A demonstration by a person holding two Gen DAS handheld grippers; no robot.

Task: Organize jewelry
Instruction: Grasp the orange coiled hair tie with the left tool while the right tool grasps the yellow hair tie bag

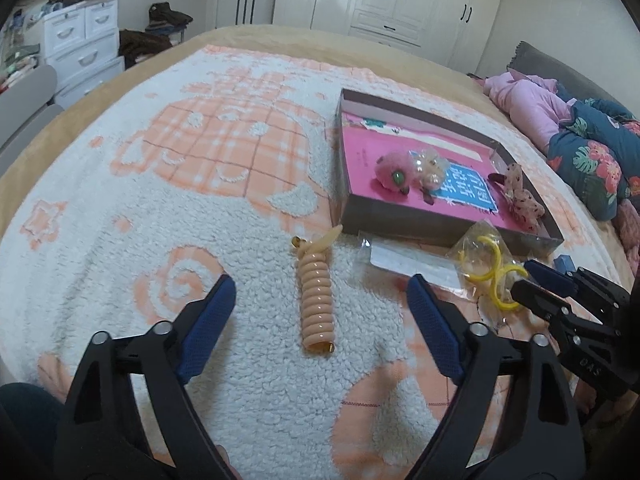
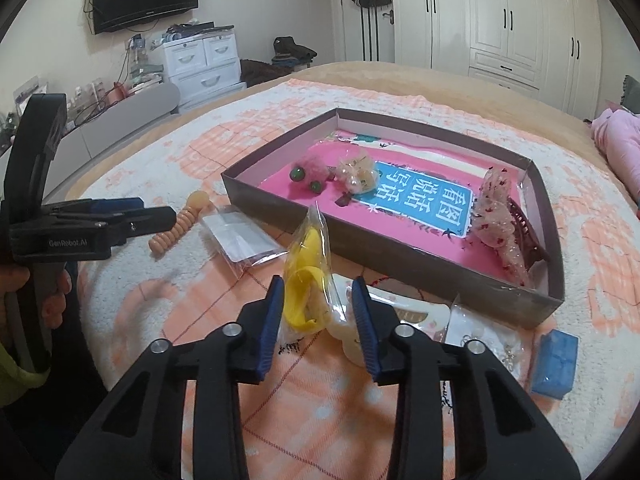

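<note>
Yellow-ring packet [image 2: 310,280] between right hand-held gripper [image 2: 318,302] fingers

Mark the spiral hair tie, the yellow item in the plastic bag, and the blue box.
spiral hair tie [image 1: 317,298]: left wrist view, middle coils.
yellow item in the plastic bag [image 2: 306,300]: right wrist view, yellow loop between the tongs.
blue box [image 2: 555,362]: right wrist view, top face.

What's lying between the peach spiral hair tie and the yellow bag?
A flat clear plastic packet lies between the spiral hair tie and yellow bag, clearest in the right wrist view.
</note>
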